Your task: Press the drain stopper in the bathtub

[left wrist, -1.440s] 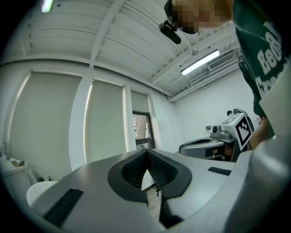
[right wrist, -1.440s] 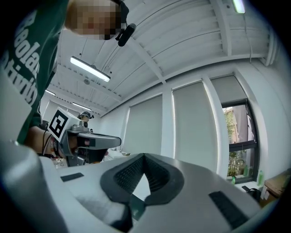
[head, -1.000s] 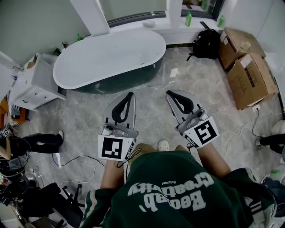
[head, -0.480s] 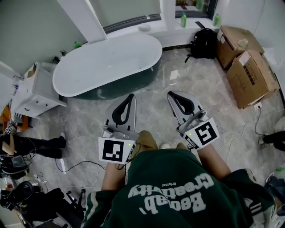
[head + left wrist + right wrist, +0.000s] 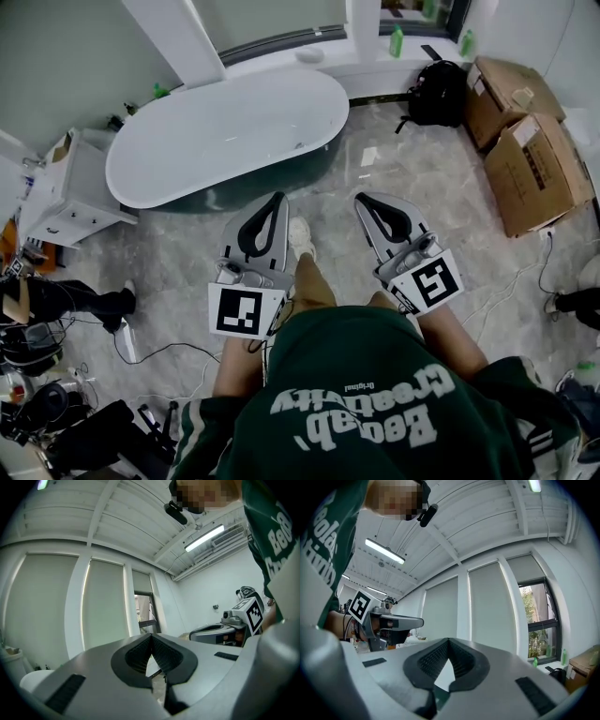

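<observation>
In the head view the white oval bathtub (image 5: 225,131) stands ahead on the marble floor, dark on its outer side. Its drain stopper is too small to make out. My left gripper (image 5: 277,199) and right gripper (image 5: 361,199) are held side by side at waist height, pointing toward the tub and well short of it. Both are shut with nothing between the tips. The left gripper view has its gripper (image 5: 151,634) aimed at windows and ceiling, with the right gripper (image 5: 213,631) beside it. In the right gripper view, that gripper (image 5: 449,640) is shut too.
Cardboard boxes (image 5: 530,159) and a black backpack (image 5: 439,92) sit at the right. A white cabinet (image 5: 66,192) stands left of the tub. Cables trail over the floor. Another person's legs (image 5: 75,298) lie at the left. My own shoe (image 5: 300,236) shows between the grippers.
The person has stepped forward: a shoe now shows between the grippers and the tub sits slightly nearer. Both grippers stay shut and level.
</observation>
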Available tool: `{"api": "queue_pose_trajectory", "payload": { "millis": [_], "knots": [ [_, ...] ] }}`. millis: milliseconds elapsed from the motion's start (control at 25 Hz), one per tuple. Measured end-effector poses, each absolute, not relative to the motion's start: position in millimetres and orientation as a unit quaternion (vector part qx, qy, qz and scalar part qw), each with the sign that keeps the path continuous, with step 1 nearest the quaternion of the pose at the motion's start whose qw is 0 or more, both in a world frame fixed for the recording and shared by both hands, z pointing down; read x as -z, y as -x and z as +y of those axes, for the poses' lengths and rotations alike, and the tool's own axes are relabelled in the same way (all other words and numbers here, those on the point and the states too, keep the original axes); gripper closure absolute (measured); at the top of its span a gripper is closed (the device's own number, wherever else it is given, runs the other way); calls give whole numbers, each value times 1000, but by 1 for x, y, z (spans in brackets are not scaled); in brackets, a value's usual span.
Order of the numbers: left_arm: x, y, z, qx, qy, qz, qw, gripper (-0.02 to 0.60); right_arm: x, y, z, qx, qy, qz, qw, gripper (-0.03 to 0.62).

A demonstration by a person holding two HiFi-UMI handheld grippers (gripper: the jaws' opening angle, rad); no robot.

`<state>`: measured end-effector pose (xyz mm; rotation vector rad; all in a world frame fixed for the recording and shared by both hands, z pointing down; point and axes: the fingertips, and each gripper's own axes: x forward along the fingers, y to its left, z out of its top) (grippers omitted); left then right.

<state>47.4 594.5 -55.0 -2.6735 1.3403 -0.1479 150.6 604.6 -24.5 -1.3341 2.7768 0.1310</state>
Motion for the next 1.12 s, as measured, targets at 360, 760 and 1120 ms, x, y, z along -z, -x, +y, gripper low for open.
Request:
{"api": "queue_pose_trajectory", "payload": {
  "millis": [360, 760, 1120],
  "knots": [
    [32, -25, 432, 37, 900, 430, 57, 580, 1, -128, 468, -40, 451, 892, 1, 585],
    [38, 9, 222, 75, 913, 394, 78, 580, 1, -88, 266, 0, 486, 874, -14, 585],
    [20, 19, 111, 100, 926, 352, 95, 580, -12, -70, 158, 28, 508, 860, -44, 585]
  ]
}}
